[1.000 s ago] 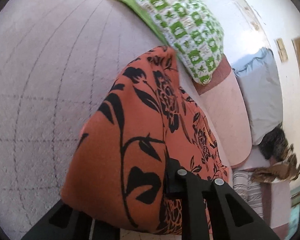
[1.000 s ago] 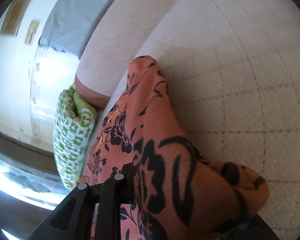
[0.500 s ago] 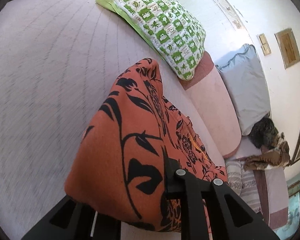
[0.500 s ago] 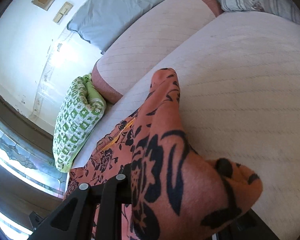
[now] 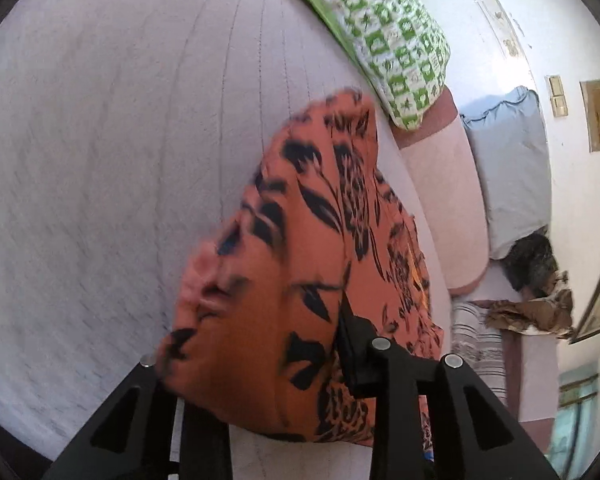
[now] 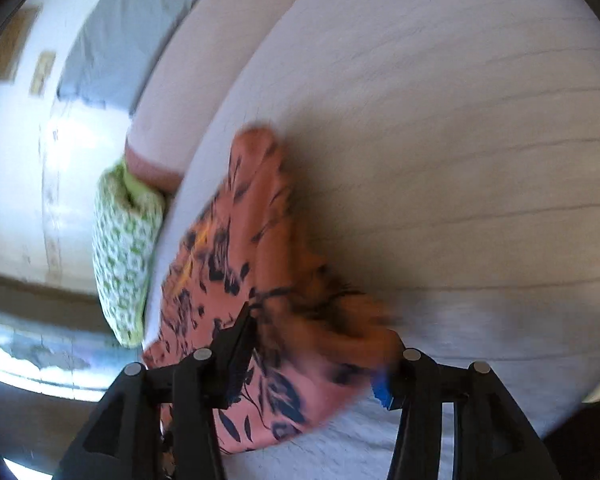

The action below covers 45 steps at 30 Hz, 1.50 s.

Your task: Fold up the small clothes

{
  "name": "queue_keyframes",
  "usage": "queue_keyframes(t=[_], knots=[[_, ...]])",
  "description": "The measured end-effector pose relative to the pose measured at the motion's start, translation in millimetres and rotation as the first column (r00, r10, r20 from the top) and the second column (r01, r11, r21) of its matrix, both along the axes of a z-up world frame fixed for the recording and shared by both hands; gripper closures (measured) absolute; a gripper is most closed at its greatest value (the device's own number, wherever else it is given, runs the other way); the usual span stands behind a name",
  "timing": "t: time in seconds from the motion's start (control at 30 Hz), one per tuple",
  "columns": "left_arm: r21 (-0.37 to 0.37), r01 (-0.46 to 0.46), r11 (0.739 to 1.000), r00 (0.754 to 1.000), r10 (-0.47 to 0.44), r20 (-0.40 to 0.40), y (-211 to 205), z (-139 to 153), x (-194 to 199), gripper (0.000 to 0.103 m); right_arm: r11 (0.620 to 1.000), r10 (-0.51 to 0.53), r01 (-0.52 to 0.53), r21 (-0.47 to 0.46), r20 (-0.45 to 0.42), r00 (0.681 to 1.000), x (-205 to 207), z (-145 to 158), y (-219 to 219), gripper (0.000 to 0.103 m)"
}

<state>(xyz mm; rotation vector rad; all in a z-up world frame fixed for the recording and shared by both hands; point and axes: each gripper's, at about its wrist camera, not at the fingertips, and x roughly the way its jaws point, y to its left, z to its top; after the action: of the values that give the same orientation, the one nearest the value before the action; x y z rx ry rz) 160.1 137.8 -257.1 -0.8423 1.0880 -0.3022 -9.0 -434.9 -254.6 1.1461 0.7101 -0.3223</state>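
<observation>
we have the orange floral garment [image 5: 300, 280] bunched over the pale bed [image 5: 120, 140], one end in each tool. our left hand-held gripper [image 5: 260, 360] has cloth filling the space between its fingers, though we cannot tell whether it is clamping. our right hand-held gripper [image 6: 308, 360] stands wide apart, the cloth draped loosely between its fingers and seemingly no longer pinched. by our reckoning the fold is only partway done: the fabric is doubled but rumpled, not flat. it needs laying down, smoothing and another fold. a green patterned pillow [image 5: 388, 40] lies beyond, near the garment's far end.
</observation>
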Motion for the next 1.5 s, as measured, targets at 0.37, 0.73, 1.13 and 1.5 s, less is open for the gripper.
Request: queue_keyframes(t=[0.37,0.73,1.13,1.5], knots=[[0.237,0.047,0.97,0.999,-0.041,-0.03,1.6,26.3,-1.6,0.038,0.868,0.325,-0.291,-0.402,0.018,0.945,69.0,73.8,83.7,0.056],[0.342,-0.02,0.939,0.99,-0.029,0.139,23.1,77.6,-60.7,0.037,0.701,0.482,-0.581,-0.415,-0.325,0.814,217.0,-0.9,154.9,0.056],[0.592,0.148,0.793,0.981,-0.195,0.016,-56.0,30.9,-10.5,0.032,0.659,0.633,-0.653,-0.373,-0.194,0.749,135.7,35.0,177.3,0.056],[0.695,-0.032,0.718,0.931,-0.231,0.282,-64.6,68.4,-38.5,0.028,0.699,0.521,-0.52,-0.49,-0.149,0.841,84.0,40.6,151.9,0.056]])
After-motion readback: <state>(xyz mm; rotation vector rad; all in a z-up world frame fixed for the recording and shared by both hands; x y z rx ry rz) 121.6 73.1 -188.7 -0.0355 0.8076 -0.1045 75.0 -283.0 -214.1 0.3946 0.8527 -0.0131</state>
